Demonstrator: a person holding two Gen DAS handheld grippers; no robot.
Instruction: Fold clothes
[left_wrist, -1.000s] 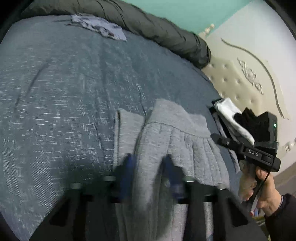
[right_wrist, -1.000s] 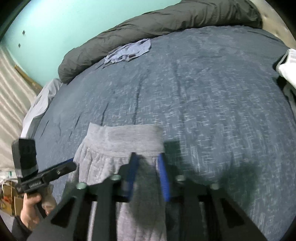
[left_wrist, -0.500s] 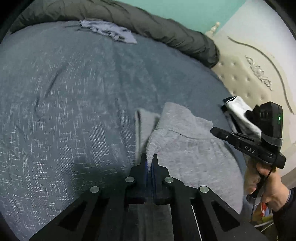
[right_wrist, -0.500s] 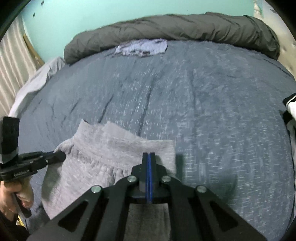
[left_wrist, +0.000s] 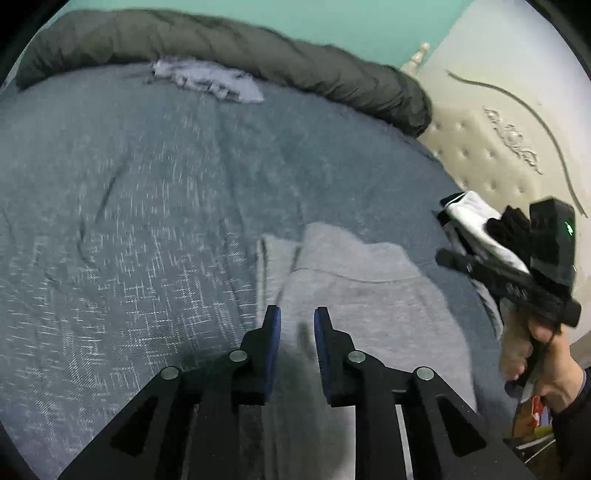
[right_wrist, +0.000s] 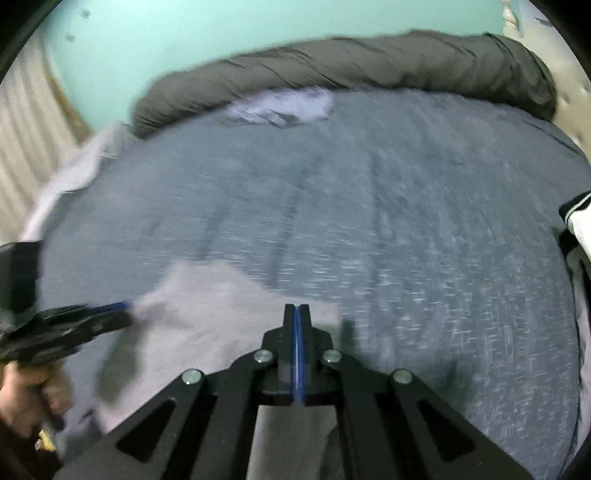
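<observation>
Left gripper (left_wrist: 297, 321) jaws newly released over grey trousers (left_wrist: 369, 295); right gripper (right_wrist: 295, 314) jaws clenched.

Lighting dim, cool, diffuse; soft shadow beneath the left gripper (left_wrist: 297, 321); strong motion blur across the right wrist view, bedspread (right_wrist: 406, 221) streaked; fisheye curvature and black vignette at all corners.

Blue-grey bed (left_wrist: 140, 206) bears grey trousers (left_wrist: 369, 295), dark duvet (left_wrist: 258, 55)
</observation>
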